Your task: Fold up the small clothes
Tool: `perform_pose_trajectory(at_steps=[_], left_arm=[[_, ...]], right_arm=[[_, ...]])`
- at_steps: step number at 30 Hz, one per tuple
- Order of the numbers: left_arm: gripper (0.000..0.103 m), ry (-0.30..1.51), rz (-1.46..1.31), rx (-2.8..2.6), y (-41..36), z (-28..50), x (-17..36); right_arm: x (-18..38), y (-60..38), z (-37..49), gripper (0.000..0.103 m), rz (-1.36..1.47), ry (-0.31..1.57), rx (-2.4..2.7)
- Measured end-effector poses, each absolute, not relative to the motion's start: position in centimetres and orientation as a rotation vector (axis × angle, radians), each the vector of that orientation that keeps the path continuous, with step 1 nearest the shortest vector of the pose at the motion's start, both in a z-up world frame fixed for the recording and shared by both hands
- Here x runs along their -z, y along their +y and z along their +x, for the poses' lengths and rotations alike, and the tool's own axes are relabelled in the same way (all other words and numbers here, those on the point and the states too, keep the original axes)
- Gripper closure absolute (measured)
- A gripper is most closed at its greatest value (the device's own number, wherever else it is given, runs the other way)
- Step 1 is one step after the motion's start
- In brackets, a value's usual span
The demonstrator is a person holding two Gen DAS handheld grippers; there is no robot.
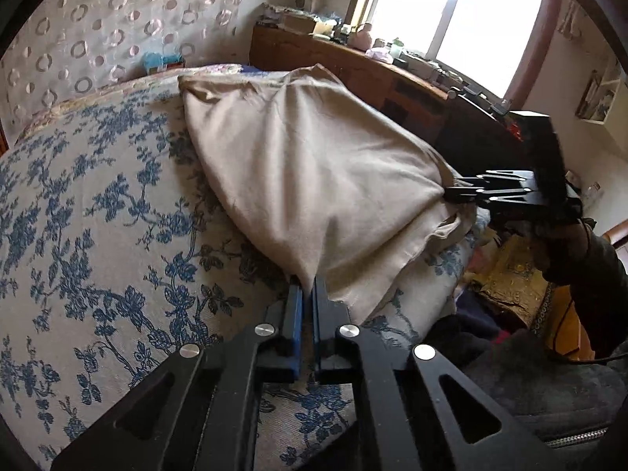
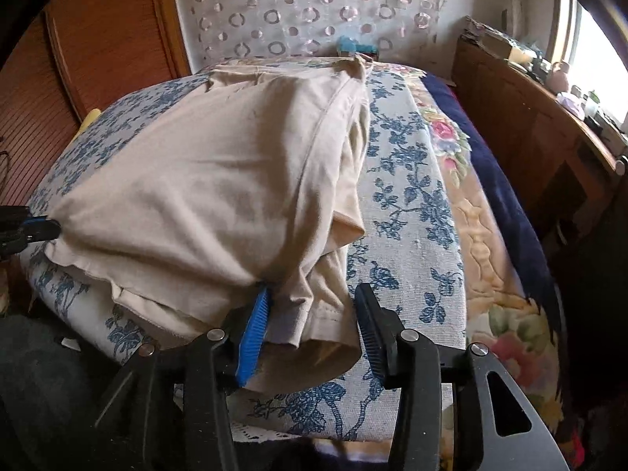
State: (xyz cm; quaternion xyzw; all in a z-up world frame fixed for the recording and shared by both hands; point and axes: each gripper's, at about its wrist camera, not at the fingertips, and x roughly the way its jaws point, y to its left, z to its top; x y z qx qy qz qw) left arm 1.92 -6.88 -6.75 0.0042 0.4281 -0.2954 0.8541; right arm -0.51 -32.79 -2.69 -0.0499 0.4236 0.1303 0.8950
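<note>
A beige garment [image 1: 306, 165] lies on the blue floral bedcover [image 1: 98, 216], its near edge lifted. My left gripper [image 1: 308, 294] is shut on the garment's near corner. In the left wrist view my right gripper [image 1: 455, 193] looks closed on the garment's right corner. In the right wrist view the garment [image 2: 204, 180] is folded over itself, and my right gripper [image 2: 314, 306] stands wide open, cloth draped over the blue left pad [image 2: 255, 325] and lying between the jaws. The left gripper [image 2: 43, 229] pinches the far left corner.
A wooden cabinet [image 1: 353, 62] with clutter runs under the window [image 1: 451, 8]. A patterned headboard cloth [image 2: 306, 4] stands at the far end. A floral quilt [image 2: 482, 235] and dark blanket [image 2: 510, 204] lie right of the bedcover. Piled clothes [image 1: 502, 274] sit beside the bed.
</note>
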Motion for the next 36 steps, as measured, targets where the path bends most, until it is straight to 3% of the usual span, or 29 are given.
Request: perform_pose_trajectory(at_steps=[4, 6, 22, 28, 36], left_arm=[[0.099, 0.923, -0.008, 0.624, -6.9, 2.4, 7.3], [0.099, 0.925, -0.005, 0.628, -6.9, 2.5, 7.4], [0.099, 0.668, -0.051, 0.672, -5.6, 0.7, -1.8], [0.099, 0.646, -0.052, 0.638, -5.1, 5.7, -3.2], [0.099, 0.682, -0.074, 0.570, -4.5, 15.7, -2.9]], right_arm=[[2.6, -32.2, -0.8, 0.094, -0.119, 0.868, -0.325], [2.5, -32.1, -0.8, 0.097, -0.119, 0.866, -0.342], [-5.2, -35.3, -3.5, 0.098, 0.027, 0.618, -0.434], [-6.3, -36.5, -2.4, 0.098, 0.070, 0.541, -0.428], [-5.9, -34.6, 5.6, 0.098, 0.074, 0.496, -0.403]])
